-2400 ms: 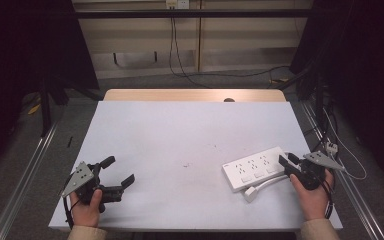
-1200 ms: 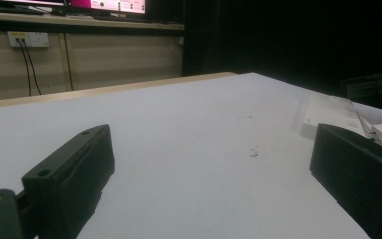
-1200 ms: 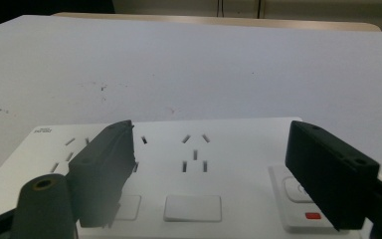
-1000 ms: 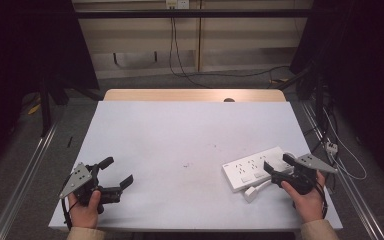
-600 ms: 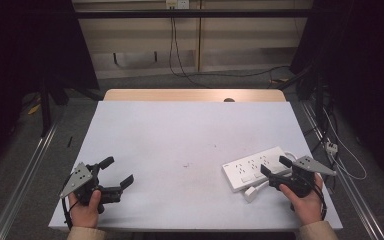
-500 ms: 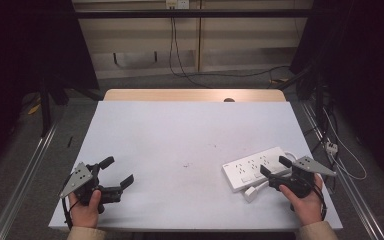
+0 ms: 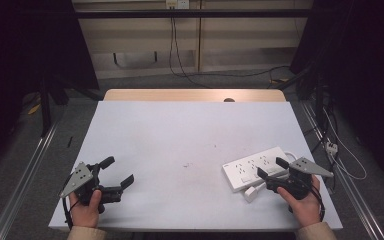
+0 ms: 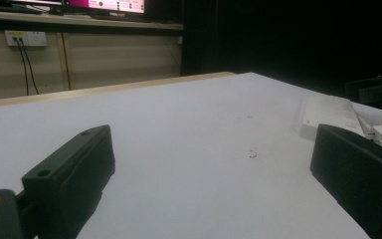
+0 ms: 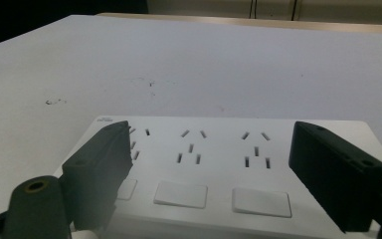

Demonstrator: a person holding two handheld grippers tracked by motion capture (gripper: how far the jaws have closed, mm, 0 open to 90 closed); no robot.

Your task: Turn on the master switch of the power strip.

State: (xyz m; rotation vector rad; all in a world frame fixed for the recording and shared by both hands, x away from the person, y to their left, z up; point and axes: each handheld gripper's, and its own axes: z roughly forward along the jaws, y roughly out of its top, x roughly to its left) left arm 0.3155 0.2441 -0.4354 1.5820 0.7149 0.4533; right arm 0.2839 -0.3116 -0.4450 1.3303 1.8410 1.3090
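A white power strip point(image 7: 245, 169) with three sockets and three switches lies on the white table point(image 7: 180, 130) at the near right, its white plug point(image 7: 252, 191) by its near edge. My right gripper point(image 7: 271, 167) is open and reaches over the strip's near right part from the near side. In the right gripper view the strip point(image 9: 194, 149) lies face up under the gripper point(image 9: 210, 130), whose jaws stand wide apart over it with no pad pressing on it. My left gripper point(image 7: 120, 169) rests open at the near left. Nothing is between the jaws of the left gripper point(image 8: 210, 137), and the strip point(image 8: 328, 109) lies far off.
A wooden strip point(image 7: 195, 95) borders the table's far edge. Metal rails point(image 7: 25, 175) run along both sides on the floor. Cables point(image 7: 335, 145) lie on the floor at the right. A few small dark specks point(image 7: 187, 164) mark the table's middle.
My right gripper has moved left from the strip's right end and now hangs over its near right part. In the last half second it hardly shifted. The left gripper has stayed put.
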